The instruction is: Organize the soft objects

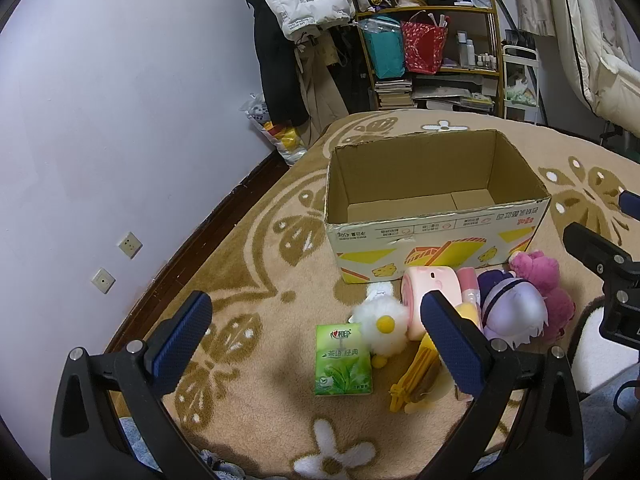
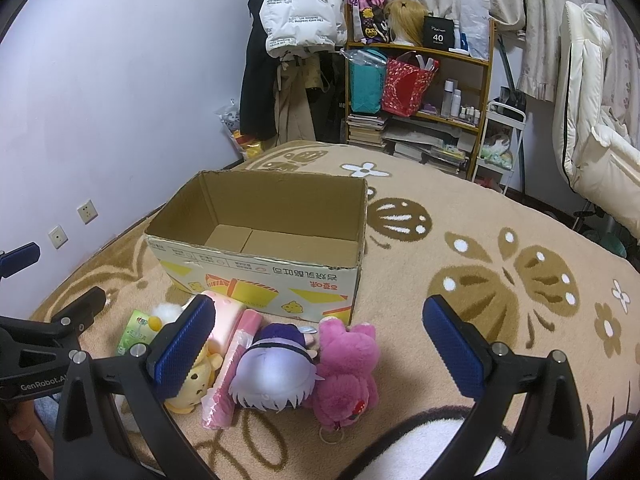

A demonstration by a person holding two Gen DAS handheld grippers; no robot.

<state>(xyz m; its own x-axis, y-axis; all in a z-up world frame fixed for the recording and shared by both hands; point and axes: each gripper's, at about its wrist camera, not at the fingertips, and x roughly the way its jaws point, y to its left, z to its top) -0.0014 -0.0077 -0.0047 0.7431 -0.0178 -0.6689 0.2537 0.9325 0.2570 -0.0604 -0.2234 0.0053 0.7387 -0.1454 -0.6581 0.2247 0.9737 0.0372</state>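
An empty cardboard box (image 1: 434, 236) (image 2: 260, 280) stands open on the patterned rug. In front of it lies a pile of soft things: a green tissue pack (image 1: 341, 360) (image 2: 134, 330), a white fluffy chick (image 1: 380, 324), a pink roll plush (image 1: 430, 284) (image 2: 224, 320), a yellow plush (image 1: 420, 380) (image 2: 196, 384), a purple-haired doll (image 1: 512, 312) (image 2: 272, 372) and a pink plush bear (image 1: 540, 276) (image 2: 348, 364). My left gripper (image 1: 316, 320) is open above the tissue pack and chick. My right gripper (image 2: 318, 324) is open above the doll and bear.
A brown-and-cream rug (image 2: 500, 248) covers the floor. A shelf (image 1: 436, 56) with bags, books and bottles stands at the back, with hanging coats (image 1: 304, 4) beside it. A wall with sockets (image 1: 130, 245) runs along the left. White bedding (image 2: 592, 140) is at the right.
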